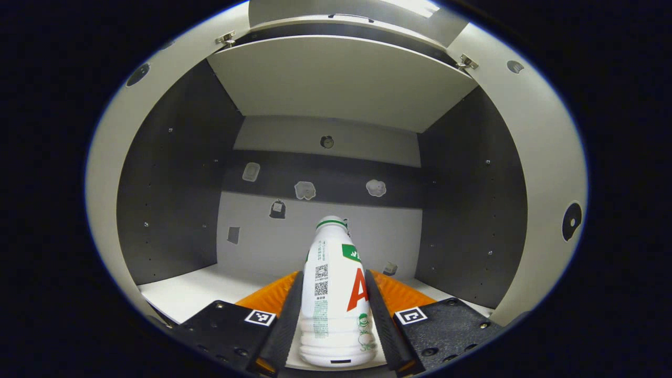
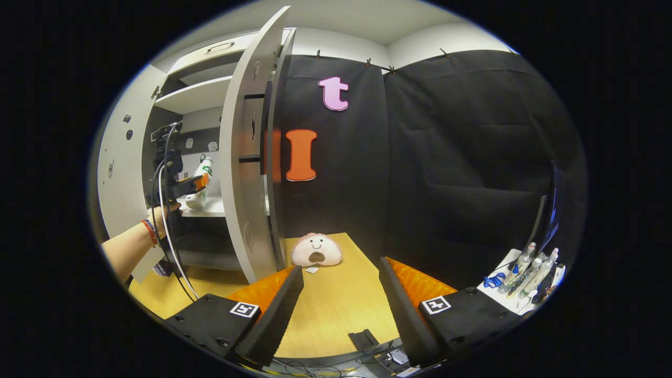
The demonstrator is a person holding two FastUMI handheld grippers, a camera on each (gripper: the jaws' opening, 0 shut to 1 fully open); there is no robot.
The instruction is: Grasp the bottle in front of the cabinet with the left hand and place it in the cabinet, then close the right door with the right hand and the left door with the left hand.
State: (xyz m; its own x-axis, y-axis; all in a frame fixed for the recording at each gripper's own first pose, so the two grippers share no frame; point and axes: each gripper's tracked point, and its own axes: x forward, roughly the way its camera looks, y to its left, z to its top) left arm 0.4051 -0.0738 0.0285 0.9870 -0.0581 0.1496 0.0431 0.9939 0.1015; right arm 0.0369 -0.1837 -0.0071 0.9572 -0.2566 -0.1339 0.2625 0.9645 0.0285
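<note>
Left gripper (image 1: 333,310): fingers pinch the bottle (image 1: 336,294) from both sides, low on its body. Bottle: white, green-ringed cap, upright, tilted slightly away, inside the cabinet (image 1: 173,173) over the white shelf floor (image 1: 184,294); whether its base touches the floor cannot be told. Cabinet interior: dark side walls, pale back panel with small stickers (image 1: 304,190), a shelf (image 1: 341,79) above.

Right gripper (image 2: 341,304): fingers spread wide, nothing between them, held over the wooden table (image 2: 336,299). In the right gripper view, far left, a hand (image 2: 168,212) with a wristband holds the left gripper (image 2: 198,184) inside the cabinet, bottle (image 2: 202,181) in its fingers. Right door (image 2: 247,157): open, edge-on toward the camera. Left door (image 2: 118,157): open, swung left.

Other items: plush toy (image 2: 316,250) with a smiling face on the table, near the right door's foot; small bottles (image 2: 525,270) on a white surface, far right; cables (image 2: 173,252) hanging from the left gripper.
</note>
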